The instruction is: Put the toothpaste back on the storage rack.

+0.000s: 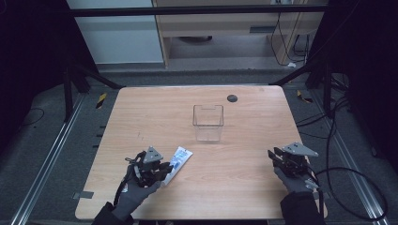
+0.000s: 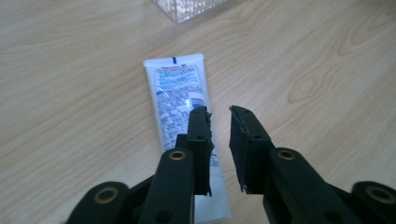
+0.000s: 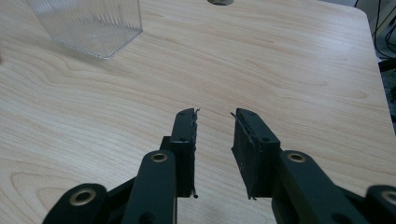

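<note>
**Tube on the table, both grippers parted and empty**

In the high view a white and blue tube (image 1: 180, 159) lies flat on the wooden table (image 1: 244, 140), at about 7 o'clock from the table's centre. It lies slantwise, its flat crimped end toward 1 o'clock and its other end toward 7 o'clock, under the left gripper (image 1: 162, 172).

The left gripper sits at about 7 o'clock on the table, held by a gloved hand (image 1: 133, 192). In the left gripper view its jaws stand a narrow gap apart with bare wood between them. The tube (image 2: 184, 112) lies beneath and beside the left-hand jaw, which overlaps its printed face; it is not between the pads and nothing is gripped. Whether that jaw touches the tube cannot be told.

The right gripper (image 1: 277, 157) is at about 4 o'clock, well apart from the tube, near the table's right edge. In the right gripper view its jaws stand somewhat wider apart than the left ones, with only wood grain in the gap; they hold nothing.

A clear plastic bin (image 1: 208, 123) stands upright near the table's centre, at 1 o'clock from the tube and apart from it. Its ribbed wall shows at 11 o'clock in the right gripper view (image 3: 88, 25). A small dark round disc (image 1: 232, 98) sits at 12 o'clock, near the far edge.
</note>
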Action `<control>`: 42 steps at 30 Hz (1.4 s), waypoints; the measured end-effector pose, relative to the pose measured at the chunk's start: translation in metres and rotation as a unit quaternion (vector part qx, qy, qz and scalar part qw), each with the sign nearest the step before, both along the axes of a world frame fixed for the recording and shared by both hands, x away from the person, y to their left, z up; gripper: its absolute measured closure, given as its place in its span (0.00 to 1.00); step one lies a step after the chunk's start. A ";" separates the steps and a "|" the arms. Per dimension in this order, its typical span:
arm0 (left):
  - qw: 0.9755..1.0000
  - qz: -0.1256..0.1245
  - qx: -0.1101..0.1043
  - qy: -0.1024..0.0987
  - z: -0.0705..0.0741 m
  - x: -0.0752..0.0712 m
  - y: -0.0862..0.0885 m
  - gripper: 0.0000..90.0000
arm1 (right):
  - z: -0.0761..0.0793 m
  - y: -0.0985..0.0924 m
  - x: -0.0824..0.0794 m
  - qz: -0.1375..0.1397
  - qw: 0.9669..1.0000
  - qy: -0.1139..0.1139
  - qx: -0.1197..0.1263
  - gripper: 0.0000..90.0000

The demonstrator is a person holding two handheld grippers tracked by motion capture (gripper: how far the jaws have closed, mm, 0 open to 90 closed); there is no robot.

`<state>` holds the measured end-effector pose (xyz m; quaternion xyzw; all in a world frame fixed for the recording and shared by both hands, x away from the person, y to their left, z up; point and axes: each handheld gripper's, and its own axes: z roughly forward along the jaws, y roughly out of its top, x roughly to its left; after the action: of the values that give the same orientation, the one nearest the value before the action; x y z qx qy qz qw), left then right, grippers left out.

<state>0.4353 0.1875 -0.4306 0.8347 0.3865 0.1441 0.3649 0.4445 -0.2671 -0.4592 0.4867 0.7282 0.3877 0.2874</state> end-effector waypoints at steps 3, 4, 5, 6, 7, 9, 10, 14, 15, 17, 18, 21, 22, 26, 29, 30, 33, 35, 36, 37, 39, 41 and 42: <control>1.000 0.011 -0.006 -0.003 0.006 0.005 0.005 0.74 | 0.000 -0.001 0.000 -0.003 1.000 0.002 0.003 0.74; 1.000 0.013 -0.005 -0.002 0.008 0.007 0.006 0.71 | -0.001 -0.002 0.000 -0.003 1.000 0.001 0.001 0.74; 1.000 0.018 -0.006 -0.002 0.009 0.010 0.007 0.68 | -0.001 -0.002 0.000 -0.004 1.000 0.002 0.004 0.73; 1.000 0.021 -0.006 0.000 0.011 0.013 0.008 0.65 | -0.001 -0.002 0.001 -0.004 1.000 0.001 0.003 0.73; 1.000 0.023 -0.004 0.003 0.012 0.016 0.009 0.62 | -0.001 -0.003 0.001 -0.005 1.000 0.003 0.004 0.72; 1.000 0.023 -0.003 0.009 0.014 0.021 0.009 0.58 | -0.001 -0.002 0.001 -0.006 1.000 0.003 0.006 0.71; 1.000 0.023 -0.002 0.011 0.015 0.023 0.009 0.55 | -0.001 -0.003 0.002 -0.005 1.000 0.001 0.003 0.71; 1.000 0.019 0.002 0.016 0.020 0.029 0.008 0.49 | -0.001 -0.004 0.003 -0.008 1.000 -0.001 0.004 0.67; 1.000 0.018 0.002 0.016 0.020 0.029 0.008 0.47 | -0.001 -0.004 0.003 -0.010 1.000 -0.001 0.005 0.67; 1.000 0.014 0.007 0.016 0.022 0.030 0.007 0.44 | 0.000 -0.004 0.002 -0.012 1.000 0.000 0.007 0.66; 1.000 0.013 0.009 0.018 0.022 0.031 0.007 0.43 | 0.000 -0.004 0.002 -0.012 1.000 -0.001 0.007 0.65; 1.000 0.012 0.014 0.018 0.023 0.036 0.005 0.39 | -0.001 -0.004 0.003 -0.013 1.000 -0.002 0.003 0.64; 1.000 0.011 0.014 0.020 0.023 0.038 0.004 0.37 | -0.001 -0.004 0.003 -0.014 1.000 -0.003 0.002 0.64; 0.999 0.009 0.020 0.030 0.024 0.046 0.000 0.34 | 0.000 -0.003 0.004 -0.015 1.000 -0.003 0.004 0.63; 0.999 0.008 0.022 0.036 0.024 0.053 -0.004 0.34 | 0.000 -0.003 0.004 -0.014 1.000 -0.003 0.001 0.62; 0.999 0.006 0.025 0.040 0.024 0.055 -0.005 0.33 | 0.000 -0.003 0.004 -0.014 1.000 -0.003 0.000 0.62; 0.998 0.003 0.032 0.048 0.023 0.062 -0.010 0.33 | 0.000 -0.003 0.004 -0.014 1.000 -0.002 0.000 0.62; 0.998 0.000 0.040 0.057 0.020 0.066 -0.014 0.33 | 0.000 -0.003 0.004 -0.013 1.000 -0.001 -0.001 0.62; 0.997 -0.001 0.042 0.059 0.019 0.067 -0.015 0.33 | -0.001 -0.003 0.005 -0.013 1.000 -0.001 -0.002 0.62; 0.997 -0.005 0.045 0.064 0.018 0.068 -0.016 0.33 | -0.001 -0.003 0.005 -0.012 1.000 -0.001 -0.003 0.62; 0.996 -0.010 0.048 0.073 0.016 0.070 -0.019 0.33 | -0.001 -0.002 0.005 -0.012 1.000 0.000 -0.003 0.62; 0.995 -0.015 0.051 0.082 0.012 0.072 -0.022 0.33 | -0.001 -0.002 0.005 -0.013 1.000 0.002 -0.003 0.62; 0.995 -0.015 0.053 0.085 0.011 0.074 -0.023 0.33 | -0.001 -0.002 0.005 -0.013 1.000 0.002 -0.003 0.62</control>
<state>0.5088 0.1643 -0.4199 0.8678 0.3954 0.0880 0.2879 0.4491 -0.2692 -0.4600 0.4960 0.7236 0.3811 0.2919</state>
